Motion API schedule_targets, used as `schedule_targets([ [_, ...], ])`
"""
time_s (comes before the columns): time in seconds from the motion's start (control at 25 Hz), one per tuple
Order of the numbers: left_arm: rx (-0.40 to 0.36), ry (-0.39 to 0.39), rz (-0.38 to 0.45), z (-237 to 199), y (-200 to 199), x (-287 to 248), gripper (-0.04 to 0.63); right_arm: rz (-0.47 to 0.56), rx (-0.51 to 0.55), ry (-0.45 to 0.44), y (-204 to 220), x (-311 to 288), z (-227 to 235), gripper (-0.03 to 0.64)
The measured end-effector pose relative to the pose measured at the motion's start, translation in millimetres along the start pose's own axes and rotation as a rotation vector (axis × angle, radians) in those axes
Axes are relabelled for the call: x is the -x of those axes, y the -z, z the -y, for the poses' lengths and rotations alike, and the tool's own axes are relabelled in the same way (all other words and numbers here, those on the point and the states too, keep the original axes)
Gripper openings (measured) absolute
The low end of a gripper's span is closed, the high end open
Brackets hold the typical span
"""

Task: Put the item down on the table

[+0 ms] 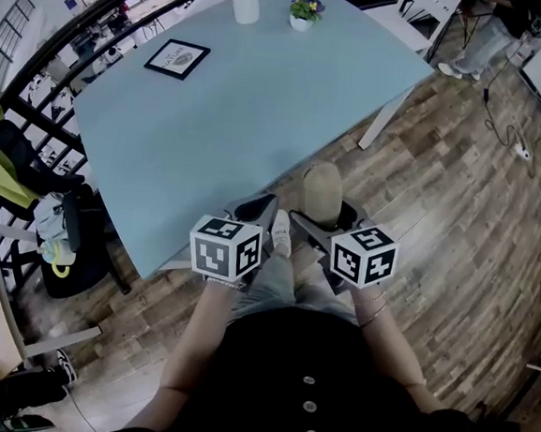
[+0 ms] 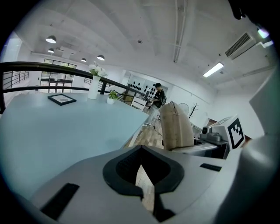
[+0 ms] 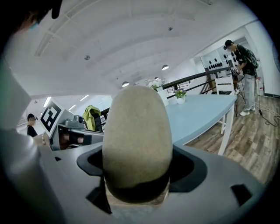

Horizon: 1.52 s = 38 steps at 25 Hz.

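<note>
The right tool (image 3: pixel 138 183) is clamped on the item (image 3: pixel 138 144), a beige, egg-shaped thing standing upright between its jaws. In the head view the item sits just below centre, over the wooden floor (image 1: pixel 459 208) and just off the near edge of the pale blue table (image 1: pixel 232 113). The left tool (image 2: pixel 141 186) is pinched narrow, with nothing in it. The carry looks to be the step in hand. Next the item must travel up-frame over the table, be lowered to it, and be let go.
</note>
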State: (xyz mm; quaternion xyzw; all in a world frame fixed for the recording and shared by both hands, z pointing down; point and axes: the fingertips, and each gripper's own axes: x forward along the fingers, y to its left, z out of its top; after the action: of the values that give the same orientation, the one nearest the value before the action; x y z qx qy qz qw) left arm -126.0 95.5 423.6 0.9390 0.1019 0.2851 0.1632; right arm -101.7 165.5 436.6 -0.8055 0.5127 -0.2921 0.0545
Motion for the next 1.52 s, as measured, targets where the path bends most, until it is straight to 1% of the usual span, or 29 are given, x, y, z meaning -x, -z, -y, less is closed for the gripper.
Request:
schedule_targets([
  [0.16,0.007,0.012,-0.004,-13.5,-12.2,-18.9,0.017,-0.010,-0.003,0.011,-8.7,-15.8,14.4,0.399],
  [0.4,0.037,0.002,0.004,-43.2,-39.1,-45.7,0.017,-0.045,-0.001,0.001,-22.4,-48.9,34.8,0.398],
  [0.64,0.051,-0.011,0.030,-71.8,-75.8,-75.9,0.017,-0.053,0.009,0.025,-54.7,-82.3,80.1,0.399],
  [0.76,0.069,-0.017,0.029,-90.8,-95.2,-90.6,0.017,-0.053,0.003,0.019,-78.1,-106.0,90.6,0.399],
  [0.92,0.068,0.010,0.013,-107.0,-116.7,-115.2,0.017,-0.061,0.019,0.010,-101.8,-135.8,99.0,0.399],
  [1.16,0.052,0.039,0.010,-121.3,-149.9,-144.8,0.017,-0.065,0.018,0.025,-127.0,-157.7,120.2,0.399],
  [1.32,0.067,0.050,-0.003,-135.0,-157.7,-146.1,0.017,-0.075,0.001,0.048,-141.1,-170.2,127.6,0.399],
  [1.52,0.087,0.036,0.002,-151.5,-159.3,-149.5,0.017,-0.091,0.015,0.029,-144.7,-187.8,128.1,0.399],
])
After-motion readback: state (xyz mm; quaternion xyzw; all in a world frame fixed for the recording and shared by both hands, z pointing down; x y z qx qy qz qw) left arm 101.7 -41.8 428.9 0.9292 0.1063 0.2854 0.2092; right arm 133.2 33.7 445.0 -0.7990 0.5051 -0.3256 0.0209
